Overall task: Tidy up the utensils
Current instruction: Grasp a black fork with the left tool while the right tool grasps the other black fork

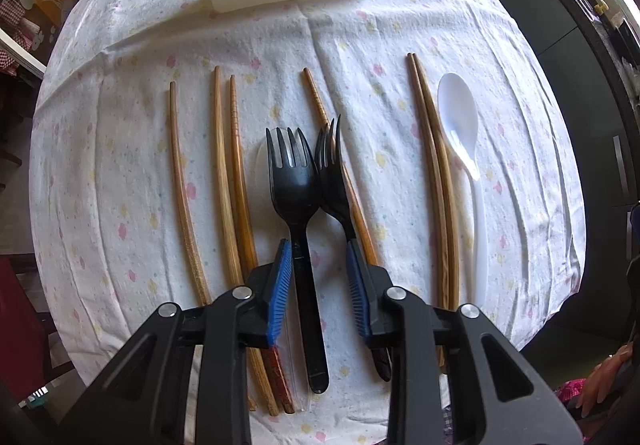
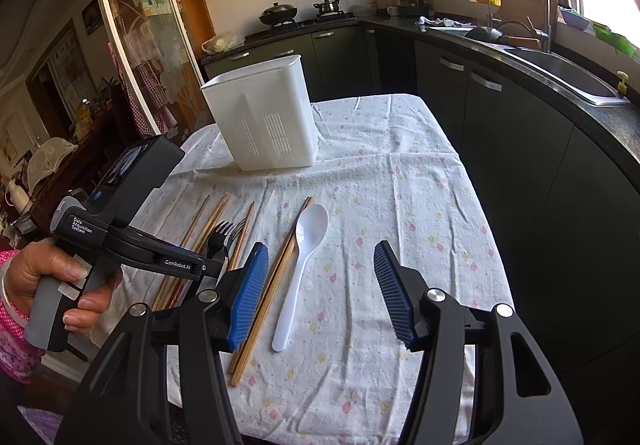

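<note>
Near the tabletop's front edge, your left gripper (image 1: 318, 273) stands parted around two black forks (image 1: 294, 181); your right gripper (image 2: 320, 285) gapes wide over the white spoon (image 2: 304, 261). Chopsticks (image 1: 224, 181) flank them; the white basket (image 2: 264, 117) stands at the far edge.

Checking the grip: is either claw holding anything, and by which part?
Nothing held. Left claw, open, straddles a black fork at its handle; right claw open, empty.

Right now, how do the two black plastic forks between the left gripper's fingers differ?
The left black plastic fork lies flat, tines up-frame, overlapping a clear spoon. The right black plastic fork is tipped on edge, leaning against a wooden chopstick. Both sit inside the open left gripper, ungrasped.
</note>
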Action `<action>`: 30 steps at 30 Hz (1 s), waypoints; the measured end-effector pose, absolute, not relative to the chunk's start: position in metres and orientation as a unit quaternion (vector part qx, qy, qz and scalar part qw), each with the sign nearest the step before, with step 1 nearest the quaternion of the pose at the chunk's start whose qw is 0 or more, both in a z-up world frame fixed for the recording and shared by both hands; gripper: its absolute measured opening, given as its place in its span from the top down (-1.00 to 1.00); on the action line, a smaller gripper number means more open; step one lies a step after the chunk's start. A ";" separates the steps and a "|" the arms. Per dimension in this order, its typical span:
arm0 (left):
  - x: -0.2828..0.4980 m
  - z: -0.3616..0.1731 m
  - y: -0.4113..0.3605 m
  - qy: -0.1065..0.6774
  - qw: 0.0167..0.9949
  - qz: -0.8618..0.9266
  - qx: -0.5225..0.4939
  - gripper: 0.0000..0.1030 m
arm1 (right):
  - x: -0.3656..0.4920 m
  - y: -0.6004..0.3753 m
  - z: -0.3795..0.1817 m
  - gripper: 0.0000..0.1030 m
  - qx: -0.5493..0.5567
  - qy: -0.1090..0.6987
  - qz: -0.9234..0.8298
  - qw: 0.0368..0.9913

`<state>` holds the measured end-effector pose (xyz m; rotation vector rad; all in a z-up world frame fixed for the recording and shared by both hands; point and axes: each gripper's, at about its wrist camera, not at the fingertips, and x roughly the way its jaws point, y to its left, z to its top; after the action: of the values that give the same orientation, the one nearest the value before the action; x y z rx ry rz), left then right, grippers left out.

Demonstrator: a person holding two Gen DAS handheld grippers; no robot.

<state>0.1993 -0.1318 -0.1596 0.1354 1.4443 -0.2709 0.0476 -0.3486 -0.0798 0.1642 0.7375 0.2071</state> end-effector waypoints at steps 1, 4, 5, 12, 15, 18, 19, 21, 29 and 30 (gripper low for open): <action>0.200 -0.160 -0.134 0.659 0.739 -0.124 0.063 0.65 | 0.048 -0.348 -0.080 -0.07 0.080 0.359 0.102 0.924; 0.201 -0.160 -0.137 0.660 0.738 -0.125 0.061 0.82 | 0.052 -0.344 -0.078 0.04 0.071 0.361 0.105 0.924; 0.202 -0.161 -0.138 0.660 0.738 -0.128 0.059 0.82 | 0.054 -0.342 -0.078 0.09 0.069 0.364 0.111 0.922; 0.199 -0.147 -0.111 0.644 0.751 -0.141 0.039 0.83 | 0.090 -0.314 -0.089 0.49 0.077 0.421 0.186 0.884; 0.200 -0.140 -0.099 0.643 0.751 -0.148 0.028 0.83 | 0.107 -0.291 -0.102 0.64 0.070 0.450 0.209 0.865; 0.199 -0.135 -0.082 0.641 0.754 -0.144 0.022 0.83 | 0.120 -0.267 -0.113 0.84 0.062 0.473 0.232 0.848; 0.196 -0.132 -0.080 0.638 0.757 -0.140 0.023 0.83 | 0.125 -0.259 -0.116 0.84 0.056 0.481 0.237 0.842; 0.189 -0.129 -0.076 0.634 0.762 -0.133 0.024 0.83 | 0.134 -0.244 -0.123 0.84 0.044 0.498 0.245 0.831; 0.176 -0.123 -0.061 0.626 0.768 -0.135 0.022 0.83 | 0.167 -0.213 -0.143 0.83 0.017 0.534 0.227 0.815; 0.176 -0.122 -0.060 0.625 0.769 -0.135 0.022 0.83 | 0.169 -0.211 -0.144 0.81 0.016 0.535 0.225 0.814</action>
<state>0.1755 -0.0600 -0.1223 0.0469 1.3560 -0.2940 0.1690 -0.2114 -0.1438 0.0343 1.1423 0.4793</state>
